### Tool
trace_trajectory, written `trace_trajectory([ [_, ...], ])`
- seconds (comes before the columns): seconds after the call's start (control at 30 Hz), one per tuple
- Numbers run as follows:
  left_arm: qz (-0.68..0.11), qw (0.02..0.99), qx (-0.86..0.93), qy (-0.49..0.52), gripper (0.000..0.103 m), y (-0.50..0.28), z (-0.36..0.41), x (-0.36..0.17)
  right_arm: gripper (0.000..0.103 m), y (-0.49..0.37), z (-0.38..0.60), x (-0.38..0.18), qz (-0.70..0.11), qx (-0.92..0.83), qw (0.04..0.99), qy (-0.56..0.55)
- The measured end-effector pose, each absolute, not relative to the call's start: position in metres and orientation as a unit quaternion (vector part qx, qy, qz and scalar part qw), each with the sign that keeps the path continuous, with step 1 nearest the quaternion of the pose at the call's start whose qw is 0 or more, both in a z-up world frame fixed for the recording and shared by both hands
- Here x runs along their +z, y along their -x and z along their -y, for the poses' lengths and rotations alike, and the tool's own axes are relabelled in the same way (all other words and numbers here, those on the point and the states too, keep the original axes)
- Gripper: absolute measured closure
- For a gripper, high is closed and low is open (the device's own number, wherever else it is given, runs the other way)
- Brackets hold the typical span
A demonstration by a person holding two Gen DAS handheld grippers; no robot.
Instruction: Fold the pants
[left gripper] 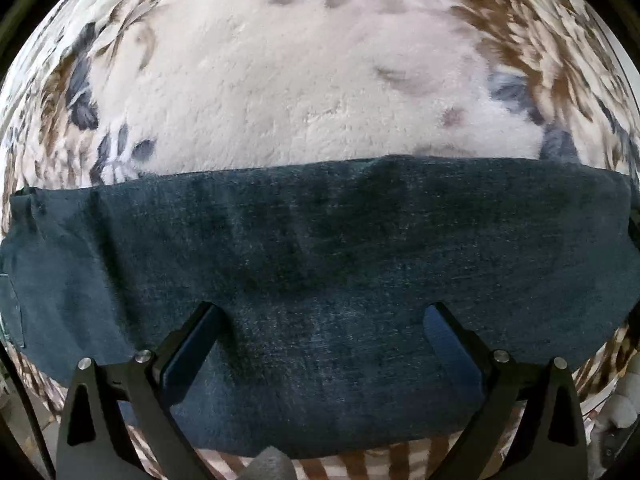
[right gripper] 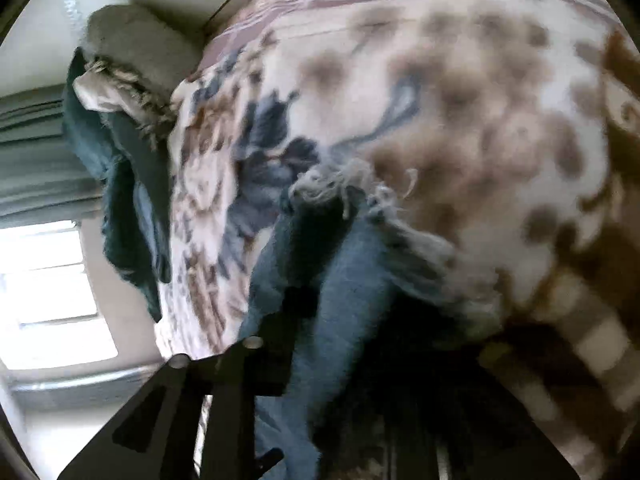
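Observation:
Dark blue denim pants (left gripper: 320, 256) lie as a flat band across a fuzzy patterned blanket (left gripper: 280, 88). My left gripper (left gripper: 322, 320) hovers over the pants with its fingers (left gripper: 200, 332) spread wide and nothing between them. In the right wrist view, my right gripper (right gripper: 340, 280) is shut on the pants' frayed leg end (right gripper: 332, 216) and holds it lifted over the blanket (right gripper: 460, 120); the right finger is blurred and hidden behind denim. More of the pants (right gripper: 124, 200) hangs at the left.
The blanket's brown and white plaid border (left gripper: 360, 460) runs along the near edge. In the right wrist view there is a bright window (right gripper: 48, 292), a grey curtain (right gripper: 36, 160) and a pale pillow (right gripper: 136, 48) by the wall.

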State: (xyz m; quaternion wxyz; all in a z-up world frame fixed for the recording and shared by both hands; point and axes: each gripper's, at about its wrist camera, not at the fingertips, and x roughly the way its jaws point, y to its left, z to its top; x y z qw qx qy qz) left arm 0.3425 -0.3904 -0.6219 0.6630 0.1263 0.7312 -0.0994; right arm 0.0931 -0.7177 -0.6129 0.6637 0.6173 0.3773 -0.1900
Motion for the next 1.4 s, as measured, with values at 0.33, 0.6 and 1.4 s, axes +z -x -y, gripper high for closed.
trace_trajectory([
  [0.33,-0.691,0.698,-0.095,-0.164,0.0,-0.322,0.399,-0.601,0.095,-0.11,0.699,-0.576,-0.406,-0.202,0.713,-0.535],
  [0.6,-0.681,0.714,-0.087,-0.141,0.0,-0.314,0.357,-0.565,0.095,-0.131,0.643,-0.501,-0.398,-0.183,0.761,-0.478],
  [1.4,-0.683,0.727,0.074,-0.01,0.0,-0.347,-0.007,-0.515,0.095,-0.245,0.259,-0.53,-0.519,-0.069,0.762,-0.381],
])
